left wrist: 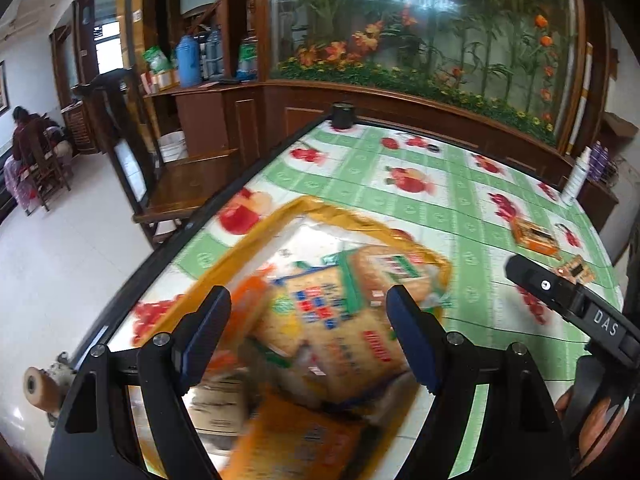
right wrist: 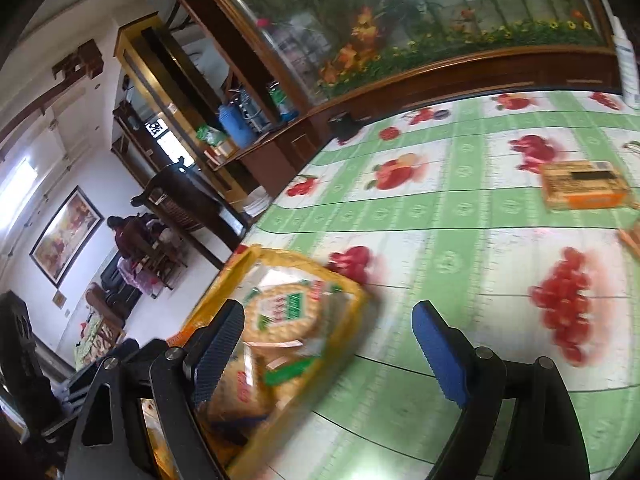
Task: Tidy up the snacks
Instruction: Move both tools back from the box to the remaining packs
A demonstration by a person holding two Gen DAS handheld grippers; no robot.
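Both tongs stand released, nothing between the pads: left gripper [left wrist: 308, 336] hangs over the yellow tray [left wrist: 248, 232] with its jaws parted above the cracker packs [left wrist: 340, 308], touching none that I can see; right gripper [right wrist: 328, 350] is also unclenched, its left finger over the tray's near corner, its right finger over bare tablecloth [right wrist: 460, 208]. Tray sits at the table's left edge and already holds several packs, stacked loosely and tilted, so it reads as the collecting bin. Two snacks remain outside it, well apart on the far right: an orange box [right wrist: 584, 184] and a small packet [left wrist: 576, 270]. Judgement: right gripper is likely free to fetch those. Motion blur hides the pack labels.
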